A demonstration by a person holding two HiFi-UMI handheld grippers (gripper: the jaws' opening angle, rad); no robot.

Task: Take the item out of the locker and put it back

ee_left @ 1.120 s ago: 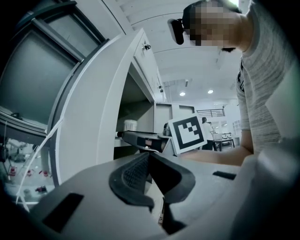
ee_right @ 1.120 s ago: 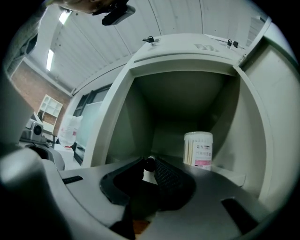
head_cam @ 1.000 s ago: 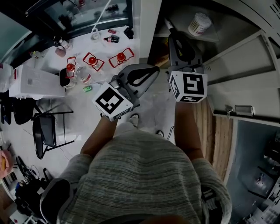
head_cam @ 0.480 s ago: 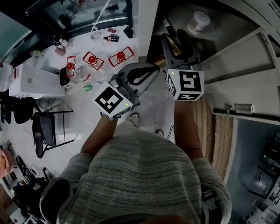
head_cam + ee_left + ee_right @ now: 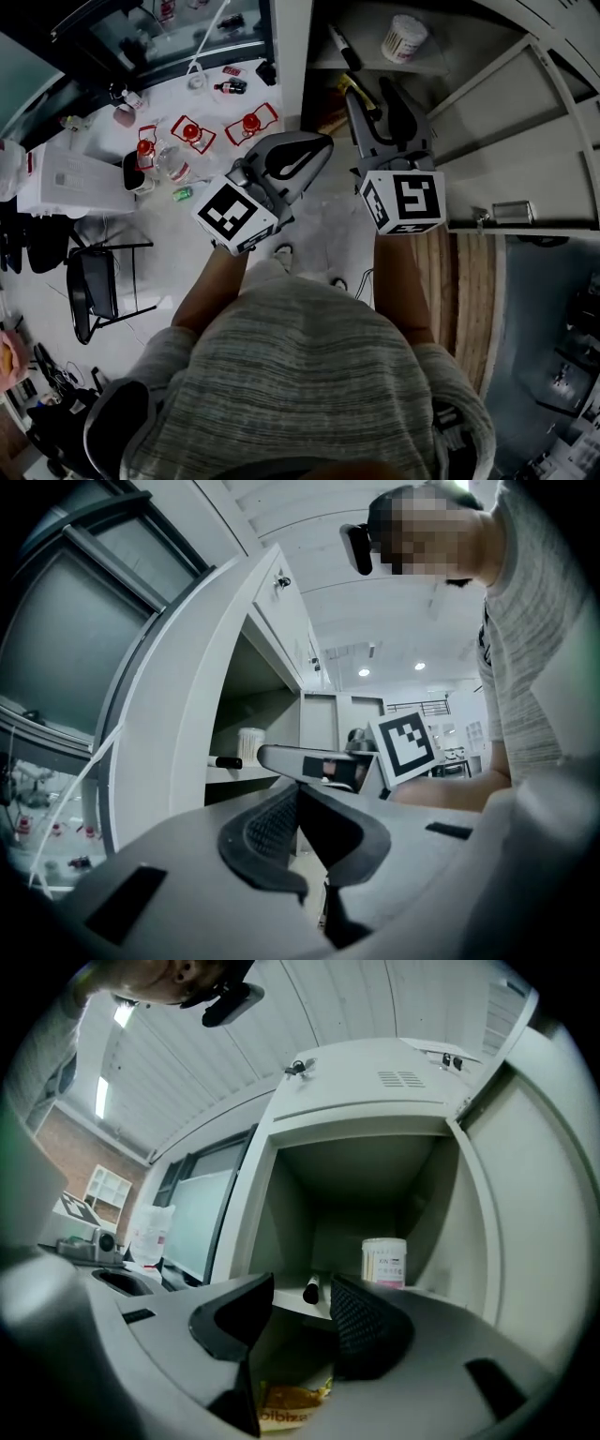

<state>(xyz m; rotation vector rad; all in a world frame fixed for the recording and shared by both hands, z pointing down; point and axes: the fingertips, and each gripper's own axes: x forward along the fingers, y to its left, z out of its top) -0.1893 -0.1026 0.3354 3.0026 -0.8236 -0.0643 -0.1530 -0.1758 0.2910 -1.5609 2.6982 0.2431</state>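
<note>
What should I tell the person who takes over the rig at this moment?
Left tool: shut, empty, outside the locker.
Right tool: open, its jaws have just been opening, nothing gripped, at the locker mouth.
Yellow packet: lies loose below the shelf that holds the marker and the white jar.
Done: the packet seems to be back inside.
Left: probably only to draw the right tool out.

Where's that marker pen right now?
In the right gripper view the marker pen lies on the locker shelf, just left of the white tub, with the yellow packet on the level below.
</note>
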